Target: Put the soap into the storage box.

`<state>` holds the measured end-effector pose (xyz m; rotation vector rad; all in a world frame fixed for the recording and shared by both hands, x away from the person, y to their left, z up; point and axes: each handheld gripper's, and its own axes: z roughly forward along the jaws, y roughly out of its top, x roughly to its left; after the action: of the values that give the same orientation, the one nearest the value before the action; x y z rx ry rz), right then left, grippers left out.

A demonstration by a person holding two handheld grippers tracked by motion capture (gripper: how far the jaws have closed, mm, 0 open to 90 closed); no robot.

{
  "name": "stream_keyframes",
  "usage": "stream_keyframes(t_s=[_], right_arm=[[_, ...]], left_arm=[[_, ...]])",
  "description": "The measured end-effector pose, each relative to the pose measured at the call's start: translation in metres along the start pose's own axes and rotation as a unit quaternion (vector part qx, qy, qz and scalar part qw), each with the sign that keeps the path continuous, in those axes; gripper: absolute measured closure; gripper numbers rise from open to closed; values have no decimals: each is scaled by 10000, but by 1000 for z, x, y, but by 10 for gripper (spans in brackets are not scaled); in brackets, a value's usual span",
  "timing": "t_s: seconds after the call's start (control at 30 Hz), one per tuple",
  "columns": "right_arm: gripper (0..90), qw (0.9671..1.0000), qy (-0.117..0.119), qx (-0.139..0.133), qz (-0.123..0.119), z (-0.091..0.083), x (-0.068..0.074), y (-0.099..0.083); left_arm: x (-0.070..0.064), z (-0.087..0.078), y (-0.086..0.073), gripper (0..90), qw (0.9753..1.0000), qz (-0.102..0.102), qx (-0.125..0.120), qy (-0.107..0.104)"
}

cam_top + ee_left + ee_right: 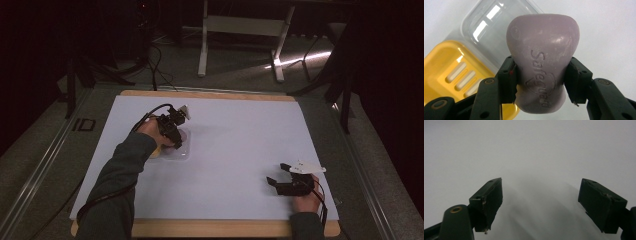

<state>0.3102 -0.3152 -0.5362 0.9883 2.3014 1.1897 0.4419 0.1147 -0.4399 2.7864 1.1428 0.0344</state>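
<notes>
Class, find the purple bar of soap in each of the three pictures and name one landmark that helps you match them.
High view: the soap is a small pinkish patch left of centre, at the left tongs, over the clear lid.
Left gripper view: the soap sits mid-picture, clamped between the two black jaws.
Right gripper view: it looks along the open right tongs at the white table sheet.
Shared landmark: the yellow soap dish, beside the sleeve in the high view.

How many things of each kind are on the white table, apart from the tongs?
Purple soap bar, held in the left tongs: 1
Yellow soap dish tray: 1
Clear plastic lid: 1
Total: 3
</notes>
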Motion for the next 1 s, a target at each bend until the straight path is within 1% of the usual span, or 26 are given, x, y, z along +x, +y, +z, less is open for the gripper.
stream_keyframes(t_s=[0.17, 0.27, 0.33, 0.43, 0.53, 0.67, 0.77, 0.93, 1.0], right_arm=[[193, 10000, -1, 0, 3, 0, 0, 0], [193, 10000, -2, 4, -4, 0, 0, 0], [193, 10000, -3, 4, -6, 0, 0, 0], [193, 10000, -4, 3, -5, 0, 0, 0], [193, 10000, -5, 2, -3, 0, 0, 0], [193, 10000, -7, 0, -7, 0, 0, 0], [193, 10000, -6, 1, -8, 0, 0, 0], [193, 10000, -7, -3, -10, 0, 0, 0], [193, 10000, -8, -1, -10, 0, 0, 0]], left_arm=[[3, -1, -2, 497, 10000, -91, -17, 22], [7, -1, -3, 497, 9999, -144, 13, 30], [10, -2, -4, 497, 9997, -228, -8, 47], [13, -4, -6, 497, 9997, -256, -13, 32], [16, -5, -7, 497, 9993, -378, -28, 47], [20, -7, -9, 497, 9988, -482, -56, 90], [21, -7, -10, 497, 9987, -506, -48, 100], [24, -9, -12, 497, 9981, -601, -66, 124], [25, -9, -12, 497, 9979, -628, -67, 172]])
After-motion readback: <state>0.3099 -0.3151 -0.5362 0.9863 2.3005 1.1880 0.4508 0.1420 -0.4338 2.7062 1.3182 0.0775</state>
